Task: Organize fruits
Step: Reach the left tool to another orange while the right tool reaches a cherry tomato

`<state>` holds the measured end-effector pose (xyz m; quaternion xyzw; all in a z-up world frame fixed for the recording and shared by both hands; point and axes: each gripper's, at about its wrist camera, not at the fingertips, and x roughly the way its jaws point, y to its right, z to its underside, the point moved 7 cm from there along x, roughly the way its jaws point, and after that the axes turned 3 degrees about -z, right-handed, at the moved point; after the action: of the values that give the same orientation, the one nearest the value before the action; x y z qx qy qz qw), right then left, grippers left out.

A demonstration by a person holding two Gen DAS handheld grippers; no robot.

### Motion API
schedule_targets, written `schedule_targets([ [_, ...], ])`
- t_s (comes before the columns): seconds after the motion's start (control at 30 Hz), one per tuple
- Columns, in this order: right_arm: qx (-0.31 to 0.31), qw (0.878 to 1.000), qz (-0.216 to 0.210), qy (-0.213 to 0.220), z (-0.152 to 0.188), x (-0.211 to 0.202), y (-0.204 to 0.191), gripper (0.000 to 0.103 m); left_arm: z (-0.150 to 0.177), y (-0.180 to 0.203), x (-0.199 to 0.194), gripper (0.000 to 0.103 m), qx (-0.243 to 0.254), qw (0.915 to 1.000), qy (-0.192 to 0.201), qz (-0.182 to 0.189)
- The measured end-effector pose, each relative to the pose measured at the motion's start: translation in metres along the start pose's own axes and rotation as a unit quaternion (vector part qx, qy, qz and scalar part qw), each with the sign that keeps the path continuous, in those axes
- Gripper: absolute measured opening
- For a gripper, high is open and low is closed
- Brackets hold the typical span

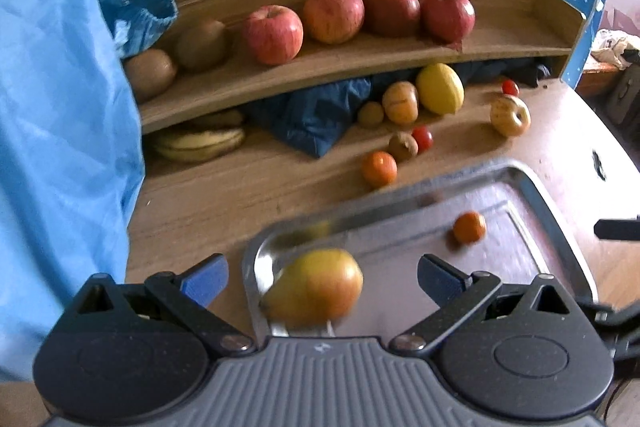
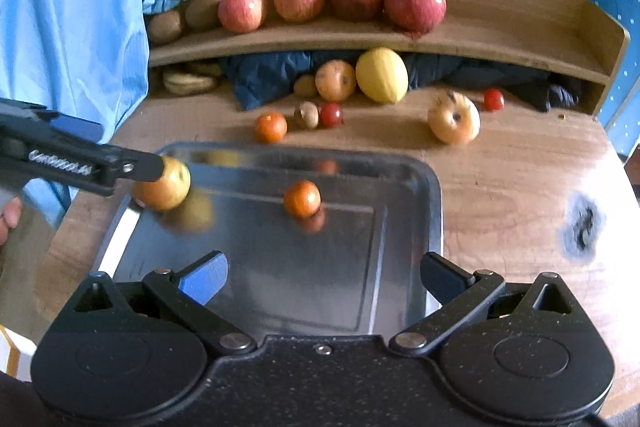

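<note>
Jaws of the left gripper (image 1: 322, 279) stand wide apart in the left wrist view, with a yellow-red pear (image 1: 316, 289) lying between them at the near-left corner of the steel tray (image 1: 560, 239); neither blue pad touches it, so it appears released, and its blurred outline suggests it may not have settled. A small orange (image 1: 469, 227) sits farther along the tray floor. The likely trouble is that the rounded pear rolls on the slick metal, either against the low rim and over it onto the desk (image 1: 224, 195), or into the orange. Pulling the gripper back carelessly could also clip the pear with a pad. From the right wrist view, the right gripper (image 2: 324, 279) is likewise spread wide and holds nothing, hovering over the near part of the tray. The left gripper comes in from the left, its tip at the pear right on the tray's edge, which looks a precarious spot. Beyond the tray, a second orange (image 2: 271, 127), a kiwi (image 2: 306, 115), a cherry tomato (image 2: 331, 115), a lemon (image 2: 382, 75) and a pale apple (image 2: 454, 121) lie loose on the desk, close enough together that a wide-spread reach for one could nudge its neighbours and set them rolling.
</note>
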<state>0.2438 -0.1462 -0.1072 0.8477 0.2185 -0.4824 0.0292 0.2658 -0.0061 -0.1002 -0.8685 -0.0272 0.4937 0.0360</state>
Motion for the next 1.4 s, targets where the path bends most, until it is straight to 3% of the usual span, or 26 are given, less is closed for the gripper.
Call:
schedule_targets([
  [0.13, -0.012, 1.000, 0.022, 0.011, -0.010, 0.010, -0.002, 0.102, -0.020, -0.001, 0.015, 0.103, -0.007, 0.9999, 0.001, 0.010],
  [0.37, -0.085, 0.992, 0.088, 0.019, -0.034, 0.031, 0.005, 0.102, -0.051, 0.005, 0.045, 0.103, -0.001, 0.9992, -0.009, 0.038],
  [0.53, -0.106, 0.988, 0.107, 0.022, -0.049, 0.042, 0.015, 0.102, -0.058, 0.014, 0.067, 0.103, 0.007, 0.9982, -0.025, 0.054],
  [0.8, -0.160, 0.983, 0.093, 0.014, -0.064, 0.069, 0.019, 0.096, -0.066, 0.015, 0.094, 0.102, -0.006, 0.9965, -0.049, 0.068],
  [1.23, -0.203, 0.977, 0.068, 0.003, -0.083, 0.106, 0.015, 0.074, -0.071, 0.016, 0.111, 0.084, -0.012, 0.9926, -0.075, 0.095],
  [1.4, -0.218, 0.974, 0.058, -0.001, -0.088, 0.117, 0.010, 0.060, -0.071, 0.019, 0.112, 0.072, -0.009, 0.9912, -0.076, 0.108],
])
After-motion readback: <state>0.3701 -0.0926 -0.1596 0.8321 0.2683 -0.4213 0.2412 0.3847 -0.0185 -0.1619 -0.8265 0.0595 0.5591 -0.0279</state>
